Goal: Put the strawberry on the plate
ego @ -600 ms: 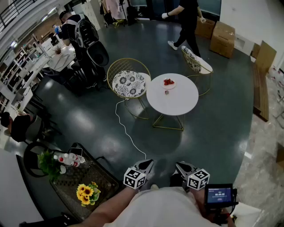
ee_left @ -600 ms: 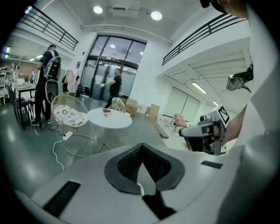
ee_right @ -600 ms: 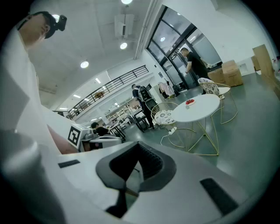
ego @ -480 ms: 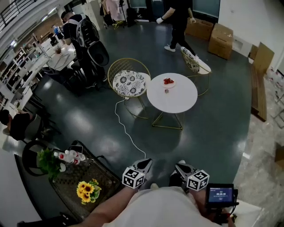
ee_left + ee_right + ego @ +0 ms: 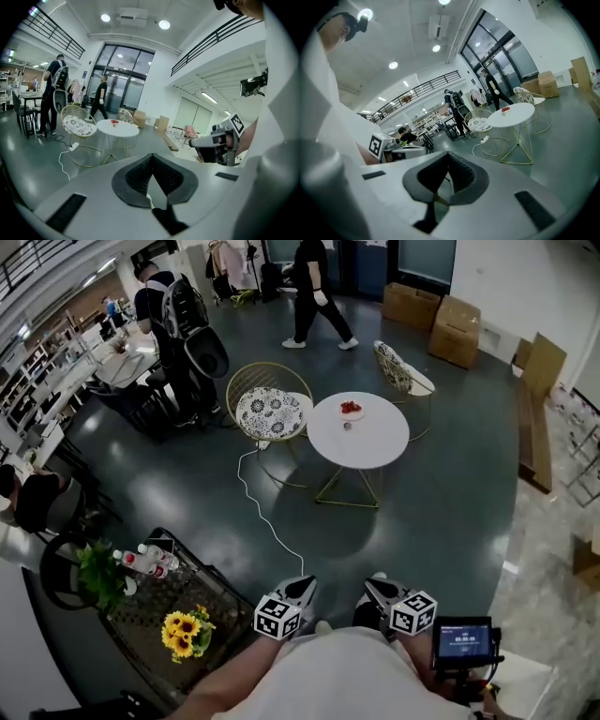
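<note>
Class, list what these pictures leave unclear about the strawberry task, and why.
- Head view: fruit on the plate too small to count.
- Head view: loose red thing on the round table too small to confirm as a strawberry.
- Both gripper views: the plate is only a distant red speck.

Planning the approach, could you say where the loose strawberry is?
Head view, upper middle: the strawberry lies on the white table, just this side of the plate.

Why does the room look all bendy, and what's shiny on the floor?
Head view: the wide lens bends the room; pale glare lies on the dark floor, a shadow under the table. Left gripper view: a ceiling light glows bright, the railing bows. Right gripper view: black corners.
</note>
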The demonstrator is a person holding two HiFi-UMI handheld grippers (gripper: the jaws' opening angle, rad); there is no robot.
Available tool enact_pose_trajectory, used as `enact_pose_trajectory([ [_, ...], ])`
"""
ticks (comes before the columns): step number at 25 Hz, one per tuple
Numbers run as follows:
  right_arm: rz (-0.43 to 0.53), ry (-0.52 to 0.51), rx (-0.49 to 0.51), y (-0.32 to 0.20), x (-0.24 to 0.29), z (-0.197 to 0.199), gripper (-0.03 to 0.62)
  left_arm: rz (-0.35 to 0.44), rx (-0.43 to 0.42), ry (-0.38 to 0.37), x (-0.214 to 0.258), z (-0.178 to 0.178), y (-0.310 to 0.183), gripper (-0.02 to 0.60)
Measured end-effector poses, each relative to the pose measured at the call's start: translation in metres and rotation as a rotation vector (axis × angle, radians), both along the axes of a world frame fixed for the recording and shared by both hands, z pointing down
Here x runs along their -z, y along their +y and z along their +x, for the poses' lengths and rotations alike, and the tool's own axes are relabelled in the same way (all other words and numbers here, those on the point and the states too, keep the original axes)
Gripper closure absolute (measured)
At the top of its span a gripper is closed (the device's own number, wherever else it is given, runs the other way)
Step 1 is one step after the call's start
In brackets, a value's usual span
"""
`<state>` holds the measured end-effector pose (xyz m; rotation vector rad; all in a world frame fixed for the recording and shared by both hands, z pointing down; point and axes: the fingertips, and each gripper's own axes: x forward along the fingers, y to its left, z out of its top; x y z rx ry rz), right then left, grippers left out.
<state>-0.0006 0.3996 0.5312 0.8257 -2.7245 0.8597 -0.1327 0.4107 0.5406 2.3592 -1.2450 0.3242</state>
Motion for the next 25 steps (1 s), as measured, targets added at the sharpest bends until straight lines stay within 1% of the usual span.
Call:
enact_pose_trajectory([
  [4, -0.007, 0.011, 0.001, 0.007, -0.002, -0.007, 0.586, -0.002, 0.007, -0.004, -0.001, -0.007, 0.012, 0.574],
  [9, -0.014, 0.022, -0.017, 0.003, -0.002, -0.007, 0.586, -0.009, 0.008, -0.008, -0.002, -0.010, 0.020, 0.574],
  [16, -0.009, 0.023, -0.006, 0.002, 0.002, -0.019, 0.586, -0.009, 0.029, 0.003, -0.002, -0.019, 0.021, 0.574],
  [25, 0.006, 0.026, 0.001, -0.015, 0.012, -0.032, 0.586, -0.003, 0.039, 0.015, 0.001, -0.024, 0.017, 0.574],
])
